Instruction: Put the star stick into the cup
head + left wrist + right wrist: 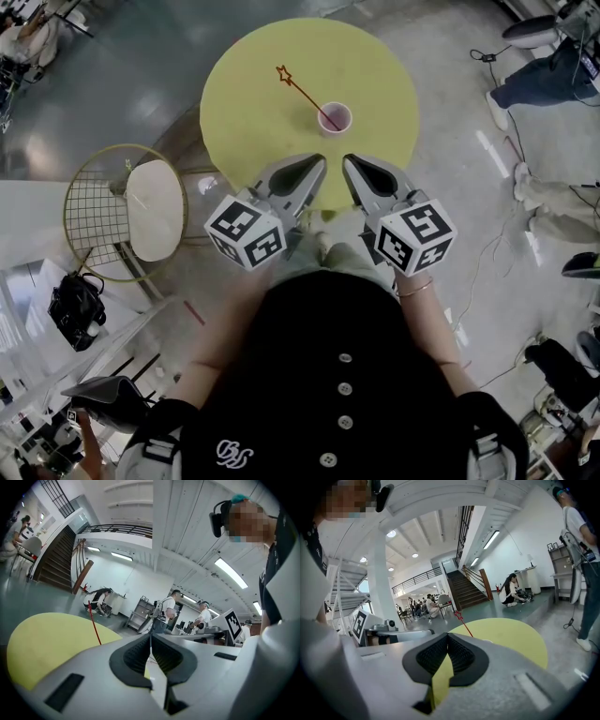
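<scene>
A thin red stick with a star tip (300, 89) stands slanted in a small pink cup (335, 118) on the round yellow table (253, 103). The stick's lower end is inside the cup and its star points up-left. My left gripper (316, 164) hovers at the table's near edge, shut and empty. My right gripper (353, 165) hangs beside it, also shut and empty. Both are well short of the cup. In the left gripper view the red stick (94, 622) rises over the table (42, 641). In the right gripper view the star (458, 615) shows above the jaws.
A wire chair with a pale cushion (150, 208) stands left of the table. A black bag (77, 309) lies on the floor at lower left. Cables (487, 253) and people's legs (544, 84) are at the right. People stand and crouch in the background of both gripper views.
</scene>
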